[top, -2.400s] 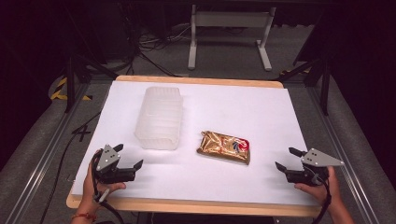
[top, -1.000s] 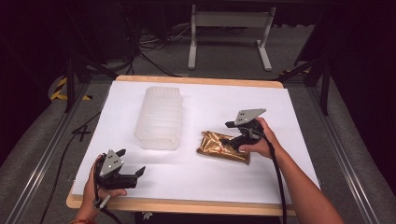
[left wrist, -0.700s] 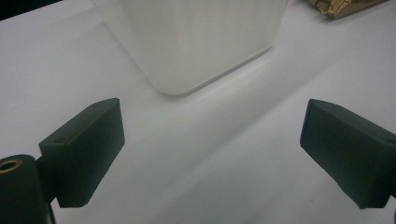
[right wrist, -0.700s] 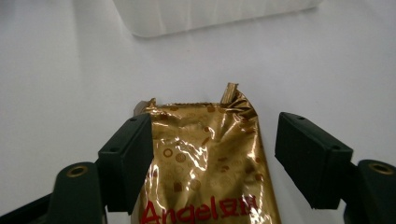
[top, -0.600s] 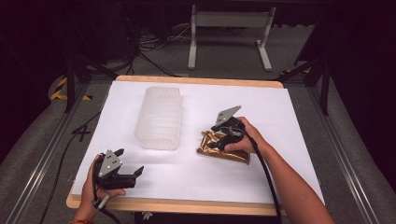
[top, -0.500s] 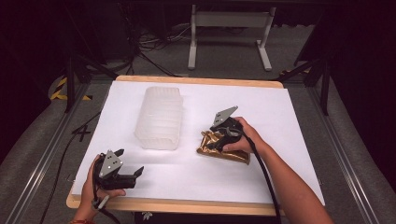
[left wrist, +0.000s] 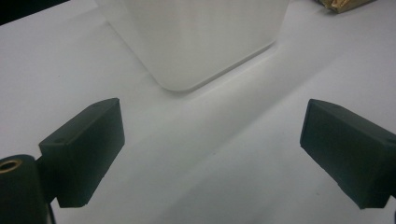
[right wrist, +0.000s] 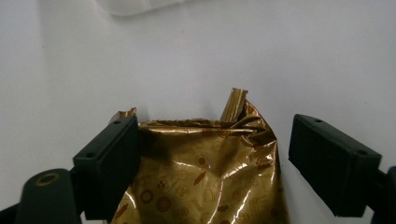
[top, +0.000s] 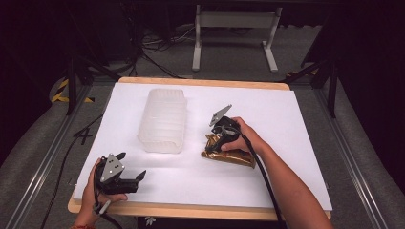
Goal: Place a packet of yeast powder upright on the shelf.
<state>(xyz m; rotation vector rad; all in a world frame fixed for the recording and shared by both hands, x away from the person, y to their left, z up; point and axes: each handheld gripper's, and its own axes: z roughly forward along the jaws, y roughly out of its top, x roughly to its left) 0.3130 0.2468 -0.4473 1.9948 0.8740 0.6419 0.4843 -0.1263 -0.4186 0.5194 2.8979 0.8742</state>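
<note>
R gripper (right wrist: pixel 212 154) wide, jaws straddling gold foil pouch (right wrist: pixel 205 182) (not pinched); L gripper (left wrist: pixel 210 154) wide near clear tub (left wrist: pixel 201 42).

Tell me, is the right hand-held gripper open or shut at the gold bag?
Open: the right hand-held gripper has its jaws wide apart, with the gold bag between them.

glossy gold foil pouch (right wrist: pixel 205 172), translucent ribbed plastic container (top: pixel 163 120).
</note>
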